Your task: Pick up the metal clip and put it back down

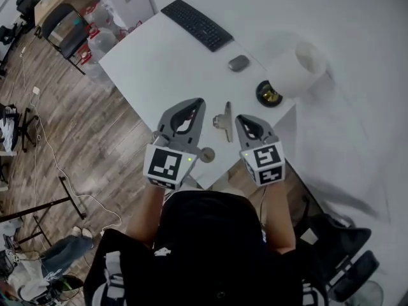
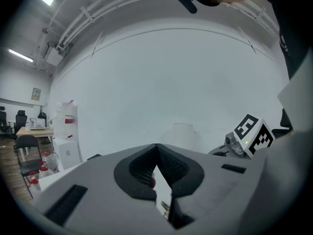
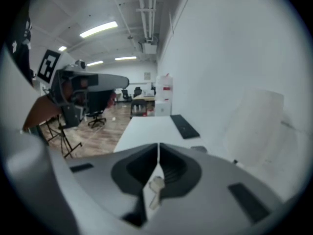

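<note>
Between the two pairs of jaws, just beside the tips of the left gripper [image 1: 197, 104] and of the right gripper [image 1: 242, 120], the metal clip [image 1: 223, 116] lies flat on the white table [image 1: 146, 62]; neither gripper touches it. Both pairs of jaws are pressed together at the tips with nothing clamped. In the right gripper view the clip shows below the closed jaws, not between them. Probable faults: if either gripper descends with its jaws together, the tips will likely shove the clip rather than straddle it. The clip lies toward the table's near corner, so a push could send it over the edge. The clip appears thin and flat, so the pads may slide off it or scrape the tabletop. The two grippers stand close together, so they could also collide. Count: one metal clip, two grippers, one keyboard [image 1: 196, 24], one mouse [image 1: 238, 63], one paper roll [image 1: 296, 69], and one round black-and-gold item [image 1: 269, 94] beyond the right jaws.
</note>
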{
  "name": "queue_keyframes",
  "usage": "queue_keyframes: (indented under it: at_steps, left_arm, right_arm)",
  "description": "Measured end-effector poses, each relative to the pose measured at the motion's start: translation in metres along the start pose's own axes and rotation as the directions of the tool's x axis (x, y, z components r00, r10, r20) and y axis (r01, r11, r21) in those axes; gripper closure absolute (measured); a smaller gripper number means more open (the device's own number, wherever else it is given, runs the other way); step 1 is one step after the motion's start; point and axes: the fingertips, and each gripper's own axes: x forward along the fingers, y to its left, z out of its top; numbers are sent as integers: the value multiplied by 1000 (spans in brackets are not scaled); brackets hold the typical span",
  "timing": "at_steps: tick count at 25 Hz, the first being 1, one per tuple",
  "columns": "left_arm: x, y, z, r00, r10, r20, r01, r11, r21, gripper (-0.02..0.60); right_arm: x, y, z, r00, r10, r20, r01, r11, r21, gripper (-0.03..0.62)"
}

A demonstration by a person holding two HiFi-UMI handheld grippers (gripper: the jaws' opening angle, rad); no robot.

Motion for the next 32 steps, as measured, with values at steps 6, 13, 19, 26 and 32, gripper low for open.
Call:
queue_keyframes:
  at_steps: [6, 13, 19, 26, 32]
  left_arm:
    - [17, 24, -16, 995, -93, -31, 92, 995, -28, 558]
    - [30, 44, -40, 983, -171, -66, 169, 985, -33, 558]
    - [39, 54, -56, 974, -207, -91, 201, 977, -68, 558]
    - [44, 56, -77, 967, -227, -116, 214, 970, -113, 557]
    - [46, 52, -95, 963, -232, -139, 213, 967, -141, 558]
  right_arm:
    - [32, 13, -28, 996, 5, -91, 3, 996, 90, 559]
    - [69, 19, -66, 979, -1, -205, 32, 989, 148, 557]
    - [90, 15, -103, 950, -9, -311, 74, 977, 199, 556]
    - [111, 5, -154, 903, -26, -429, 121, 973, 195, 454]
    - [133, 5, -188, 865, 6, -501, 132, 962, 240, 364]
